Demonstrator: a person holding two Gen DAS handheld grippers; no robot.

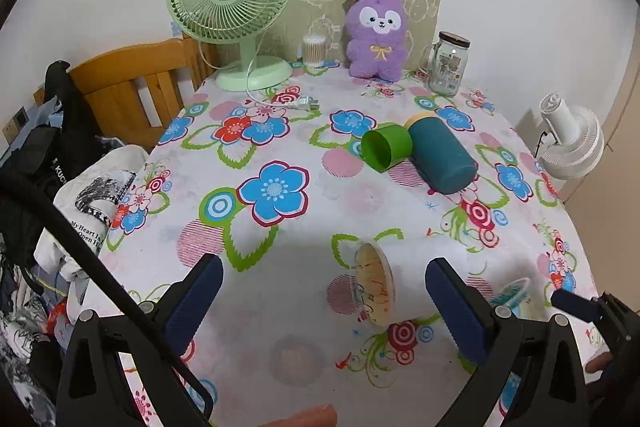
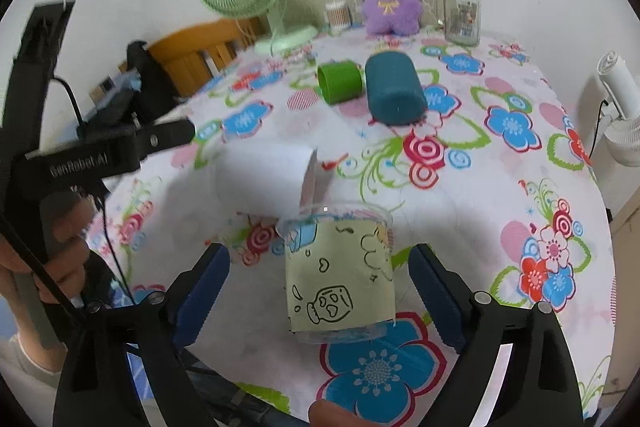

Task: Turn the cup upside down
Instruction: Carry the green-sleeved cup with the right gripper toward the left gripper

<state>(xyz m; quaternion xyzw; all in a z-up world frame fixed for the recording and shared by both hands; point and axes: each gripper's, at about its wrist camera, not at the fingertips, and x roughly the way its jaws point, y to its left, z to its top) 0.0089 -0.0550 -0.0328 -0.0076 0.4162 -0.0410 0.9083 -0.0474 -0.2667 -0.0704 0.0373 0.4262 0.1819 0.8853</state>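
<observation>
A clear plastic cup with a yellow cartoon label stands between the open fingers of my right gripper, untouched by the pads. A white paper cup lies on its side on the flowered tablecloth, mouth facing left, just inside my open left gripper, nearer its right finger. The white cup also shows in the right wrist view, behind the clear cup. A green cup and a teal cup lie on their sides farther back.
A green desk fan, a purple plush toy, a cotton-swab box and a glass jar line the far edge. A wooden chair and clothes are at left; a white fan at right.
</observation>
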